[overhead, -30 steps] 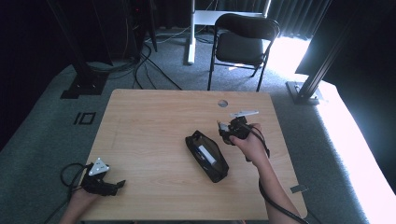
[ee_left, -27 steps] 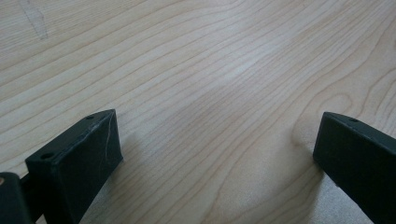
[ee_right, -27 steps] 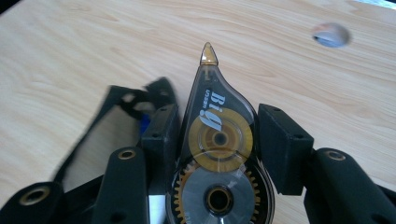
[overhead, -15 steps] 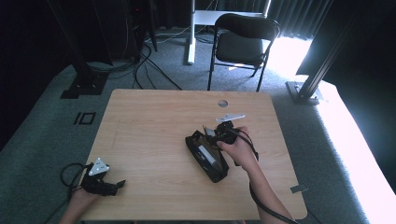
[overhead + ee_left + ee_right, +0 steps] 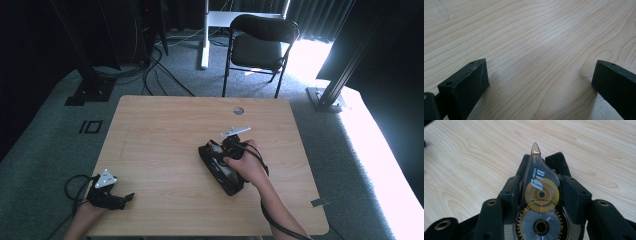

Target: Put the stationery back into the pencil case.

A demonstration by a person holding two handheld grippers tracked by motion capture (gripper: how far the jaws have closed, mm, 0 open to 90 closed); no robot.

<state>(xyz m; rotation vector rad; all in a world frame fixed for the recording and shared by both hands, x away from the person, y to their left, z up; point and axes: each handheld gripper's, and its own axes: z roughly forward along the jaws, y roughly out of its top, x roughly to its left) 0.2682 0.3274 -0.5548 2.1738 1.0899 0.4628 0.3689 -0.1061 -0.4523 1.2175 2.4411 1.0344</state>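
Note:
A clear correction tape dispenser with yellow wheels and "Big" lettering sits between my right gripper's jaws, its tip pointing away over bare wood. That gripper is shut on it from both sides. In the high view my right gripper hangs over the far end of a black oblong case lying open at the table's middle right. My left gripper rests at the table's near left corner. In its own view the left gripper stands open on the wood, nothing between its jaws.
The wooden table has a round cable hole near its far edge. A black folding chair stands behind the table. Cables lie on the grey carpet at the left.
My right gripper has moved left and nearer, from beside the black case to over its far end. The left gripper has stayed put.

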